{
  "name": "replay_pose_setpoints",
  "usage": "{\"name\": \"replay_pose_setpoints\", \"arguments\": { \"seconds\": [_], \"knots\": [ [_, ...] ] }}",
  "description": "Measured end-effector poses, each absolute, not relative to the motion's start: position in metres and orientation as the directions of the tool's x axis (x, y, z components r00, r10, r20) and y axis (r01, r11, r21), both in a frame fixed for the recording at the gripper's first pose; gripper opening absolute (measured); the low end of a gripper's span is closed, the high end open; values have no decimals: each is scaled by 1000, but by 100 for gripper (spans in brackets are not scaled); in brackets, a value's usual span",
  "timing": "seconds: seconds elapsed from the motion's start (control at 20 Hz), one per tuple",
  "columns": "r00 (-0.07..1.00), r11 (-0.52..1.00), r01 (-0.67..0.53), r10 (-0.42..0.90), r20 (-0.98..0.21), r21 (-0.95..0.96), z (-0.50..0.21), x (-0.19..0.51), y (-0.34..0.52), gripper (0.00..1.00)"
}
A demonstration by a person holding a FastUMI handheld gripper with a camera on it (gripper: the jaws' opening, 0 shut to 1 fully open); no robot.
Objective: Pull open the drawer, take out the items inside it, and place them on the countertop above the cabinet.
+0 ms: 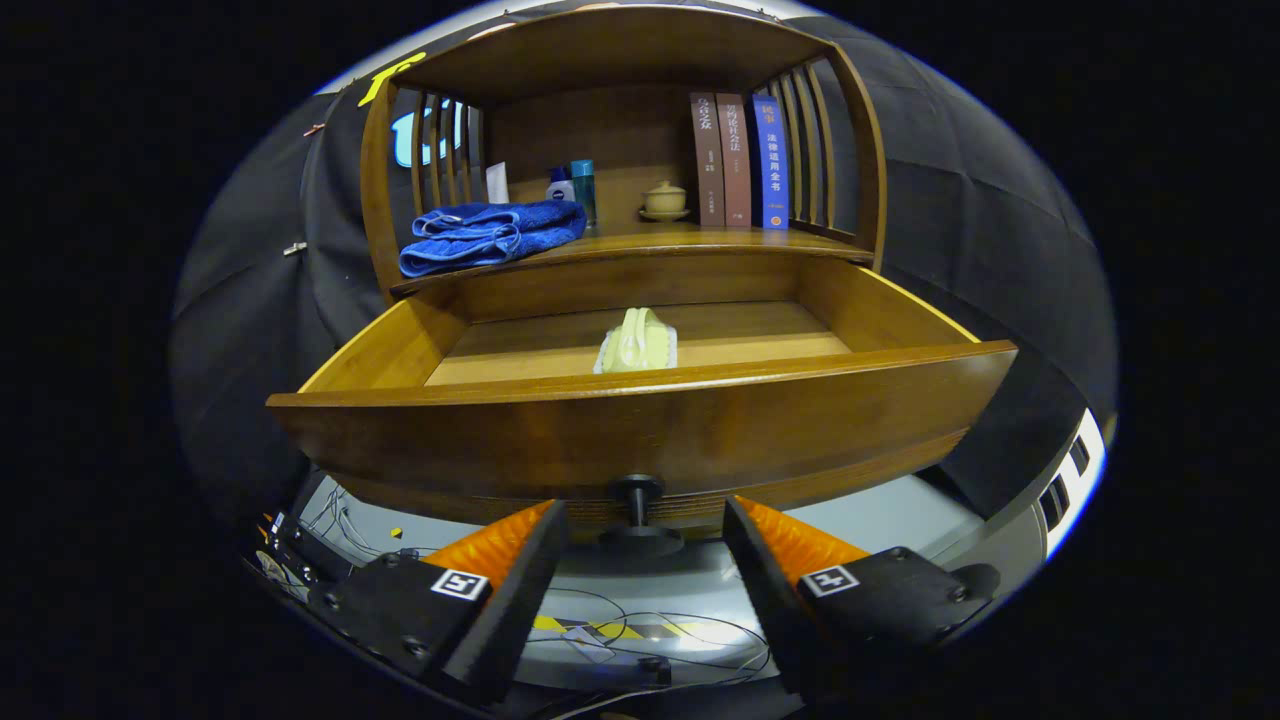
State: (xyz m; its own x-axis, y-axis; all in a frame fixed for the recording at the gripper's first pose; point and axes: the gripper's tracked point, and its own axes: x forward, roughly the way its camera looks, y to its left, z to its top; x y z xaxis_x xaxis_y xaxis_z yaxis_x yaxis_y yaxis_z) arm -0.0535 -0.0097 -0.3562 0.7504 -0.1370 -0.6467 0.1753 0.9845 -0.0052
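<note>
The wooden drawer [640, 430] stands pulled out toward me, its curved front wall just beyond my fingers. Inside it, near the front middle, lies a pale yellow-green folded cloth item [637, 343]. The drawer's dark round knob [639, 515] sits between my fingertips, which stand apart on either side and do not touch it. My gripper [640, 545] is open and holds nothing. Above the drawer, the cabinet's countertop [700, 240] carries a folded blue towel [490, 235] on its left part.
On the countertop stand small bottles [575, 188], a lidded cup on a saucer [664, 199] and three upright books [738, 160], under a wooden shelf frame with slatted sides [800, 140]. Cables and striped tape lie on the floor [620, 630] below.
</note>
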Motion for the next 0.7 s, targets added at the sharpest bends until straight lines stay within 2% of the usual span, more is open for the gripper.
{"name": "replay_pose_setpoints", "arguments": {
  "seconds": [0.05, 0.35, 0.5, 0.7],
  "knots": [
    [750, 983, 183, -145, -646, -8, -350, -58, -10, 100],
    [803, 985, 170, -124, -583, 25, -276, -33, -8, 99],
    [820, 986, 149, -80, -566, 76, -244, 8, -5, 99],
    [796, 991, 134, -89, -598, 31, -233, 69, -11, 99]
  ]
}}
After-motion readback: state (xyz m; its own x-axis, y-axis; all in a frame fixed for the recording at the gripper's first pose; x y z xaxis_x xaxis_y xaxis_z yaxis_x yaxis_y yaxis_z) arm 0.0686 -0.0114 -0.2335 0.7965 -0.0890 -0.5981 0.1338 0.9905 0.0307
